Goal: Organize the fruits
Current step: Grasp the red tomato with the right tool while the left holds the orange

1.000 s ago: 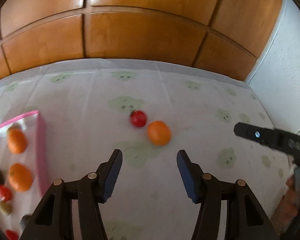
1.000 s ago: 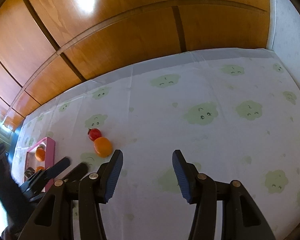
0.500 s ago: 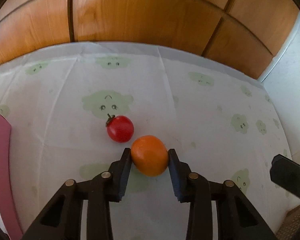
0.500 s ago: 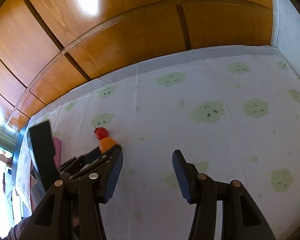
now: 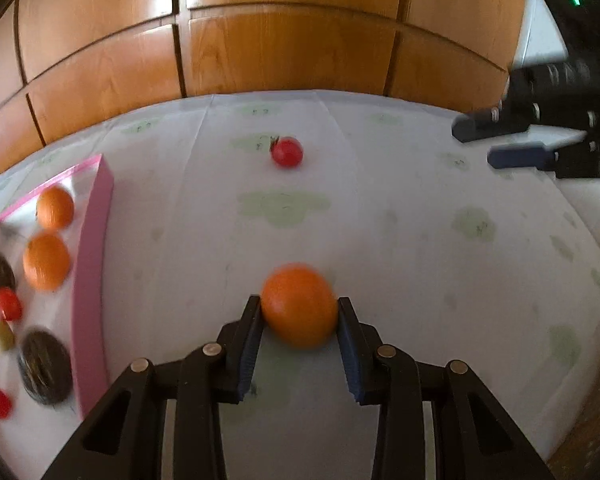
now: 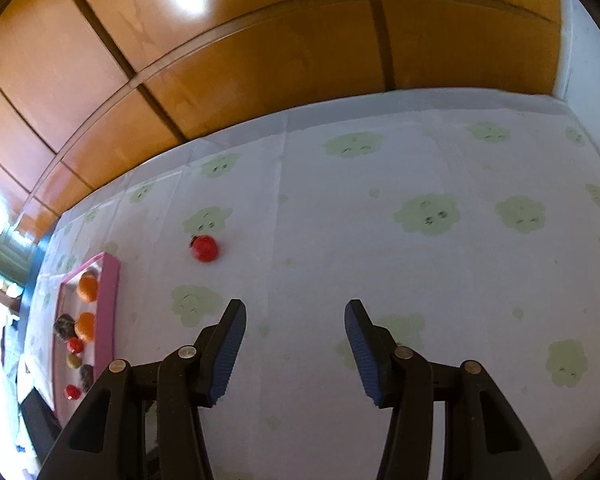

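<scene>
I am holding the orange (image 5: 299, 306) pinched between the two blue pads of the left tool (image 5: 299, 320), squeezed at its widest part so the round skin cannot roll out sideways; it is sitting far forward at the fingertips, which I judge leaves room to release it cleanly later. The fruit appears lifted clear of the bench (image 5: 380, 240), though blur makes the gap hard to confirm. To the left, the pink tray (image 5: 94, 264) is already carrying two other oranges (image 5: 46, 260), small red tomatoes, dark round fruits and a yellowish one, so I am reading it as the collection point and the held orange as bound for it. One cherry tomato (image 5: 287, 152) is lying alone on the cloud-print cloth further out, well apart from the tray, stem side up-left; I judge it to be the last loose piece. The right tool (image 6: 294, 344) is hanging spread wide with nothing between its pads, pointing across the cloth with the tomato (image 6: 205, 248) ahead and to its left; being idle and open, it is well placed to take that tomato. Risk noted: the tray wall stands up, so the orange needs carrying over the rim, not sliding.
</scene>
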Tool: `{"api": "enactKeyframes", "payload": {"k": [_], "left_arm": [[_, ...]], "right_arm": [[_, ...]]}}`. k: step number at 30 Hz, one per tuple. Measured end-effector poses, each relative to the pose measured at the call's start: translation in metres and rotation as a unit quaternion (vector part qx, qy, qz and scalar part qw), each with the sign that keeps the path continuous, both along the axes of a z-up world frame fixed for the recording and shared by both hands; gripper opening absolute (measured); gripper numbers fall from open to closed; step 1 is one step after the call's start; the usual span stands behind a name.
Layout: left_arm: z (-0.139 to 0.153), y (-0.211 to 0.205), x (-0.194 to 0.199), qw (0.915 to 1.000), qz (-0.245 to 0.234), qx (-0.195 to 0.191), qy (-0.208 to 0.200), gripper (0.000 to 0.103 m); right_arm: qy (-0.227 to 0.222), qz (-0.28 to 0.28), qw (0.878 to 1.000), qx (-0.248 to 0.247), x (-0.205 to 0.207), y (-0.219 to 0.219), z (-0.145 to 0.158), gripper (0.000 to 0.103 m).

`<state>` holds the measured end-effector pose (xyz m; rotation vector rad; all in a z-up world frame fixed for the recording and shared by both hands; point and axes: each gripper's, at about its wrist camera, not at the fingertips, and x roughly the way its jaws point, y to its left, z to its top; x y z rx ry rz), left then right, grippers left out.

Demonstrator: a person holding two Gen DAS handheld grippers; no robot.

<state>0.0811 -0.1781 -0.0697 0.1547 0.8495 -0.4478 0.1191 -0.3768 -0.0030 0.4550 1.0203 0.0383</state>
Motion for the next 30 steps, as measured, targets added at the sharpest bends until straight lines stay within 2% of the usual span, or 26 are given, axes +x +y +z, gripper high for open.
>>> {"api": "enactKeyframes", "payload": {"k": [2,6,10,13,18,25,27,28,29,30], "left_arm": [[-0.003,-0.002,-0.006,0.9996,-0.008,0.013,-0.023,0.037],[-0.005,0.003,-0.003,0.9998,-0.011,-0.001,-0.019,0.037],[-0.005,0.005,-0.005,0.9996,-0.012,-0.003,-0.027,0.037],[-0.007,0.005,-0.005,0.9995,-0.012,-0.01,-0.027,0.036],[-0.006,0.006,-0.006,0.9994,-0.012,-0.019,-0.026,0.036],[-0.006,0.007,-0.004,0.9993,-0.011,-0.026,-0.026,0.036],[-0.006,0.008,-0.004,0.9992,-0.011,-0.027,-0.026,0.036],[-0.006,0.008,-0.004,0.9992,-0.011,-0.028,-0.026,0.036],[-0.006,0.008,-0.005,0.9992,-0.011,-0.028,-0.026,0.036],[-0.006,0.008,-0.005,0.9992,-0.011,-0.028,-0.026,0.037]], "right_arm": [[0.007,0.013,1.0,0.016,0.0,0.006,-0.004,0.052],[0.006,0.049,0.998,0.028,0.003,0.021,-0.004,0.052],[0.011,0.087,0.996,0.012,0.017,0.04,0.0,0.052],[0.003,0.119,0.993,-0.018,0.038,0.059,0.006,0.052],[0.0,0.176,0.98,-0.09,0.074,0.093,0.003,0.052],[0.024,0.216,0.96,-0.177,0.114,0.122,-0.027,0.052],[0.032,0.221,0.958,-0.18,0.119,0.124,-0.035,0.052],[0.035,0.22,0.958,-0.181,0.122,0.124,-0.039,0.048],[0.037,0.22,0.958,-0.178,0.123,0.123,-0.042,0.034],[0.039,0.222,0.959,-0.171,0.124,0.122,-0.043,0.027]]}}
